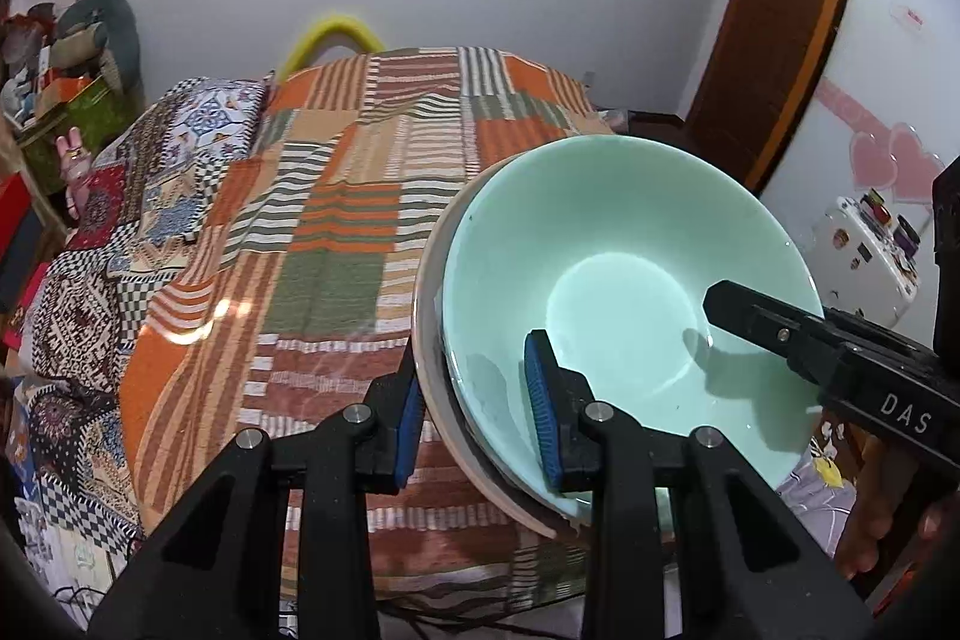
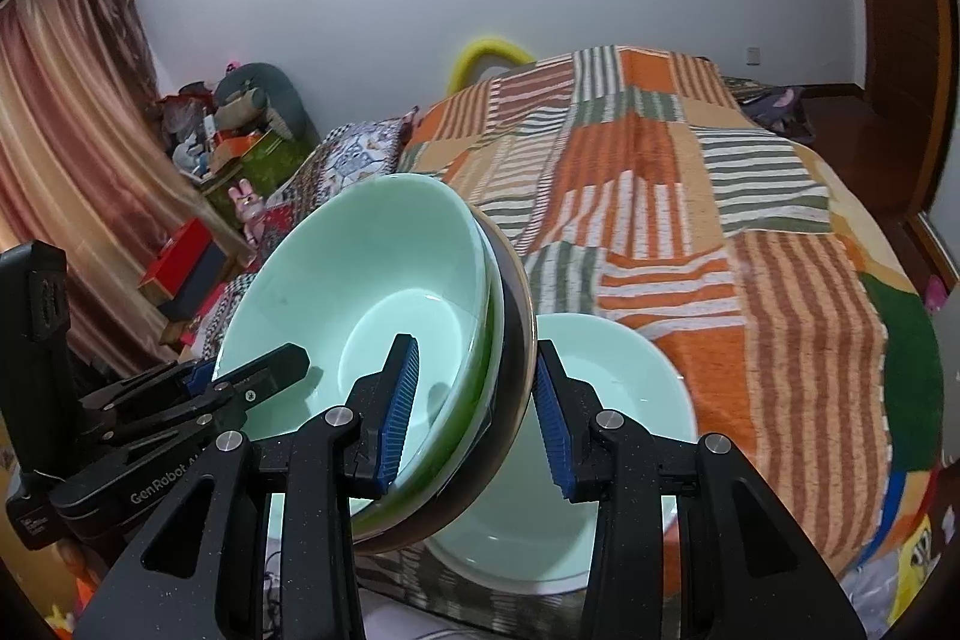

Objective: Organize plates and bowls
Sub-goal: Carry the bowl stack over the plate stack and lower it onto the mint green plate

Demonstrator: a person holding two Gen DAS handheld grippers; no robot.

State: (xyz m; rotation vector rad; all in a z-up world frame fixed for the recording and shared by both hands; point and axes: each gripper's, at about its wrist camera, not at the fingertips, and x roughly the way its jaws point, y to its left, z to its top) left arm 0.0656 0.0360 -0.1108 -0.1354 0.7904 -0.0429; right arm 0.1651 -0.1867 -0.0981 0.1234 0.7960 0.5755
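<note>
A stack of nested bowls, pale green bowl (image 1: 624,292) on top and a brown-rimmed bowl (image 1: 429,340) underneath, is held tilted above the bed. My left gripper (image 1: 477,418) straddles the stack's near rim, one pad inside, one outside. My right gripper (image 2: 474,418) straddles the opposite rim of the same stack (image 2: 372,292); its finger also shows in the left wrist view (image 1: 750,316). Another pale green bowl (image 2: 612,388) sits on the bed below the stack.
A striped orange, green and cream patchwork blanket (image 1: 336,196) covers the bed. Boxes and toys (image 1: 66,100) crowd the left side. A wooden door (image 1: 774,10) and white fridge (image 1: 864,244) stand at right. Curtains (image 2: 54,148) hang at left.
</note>
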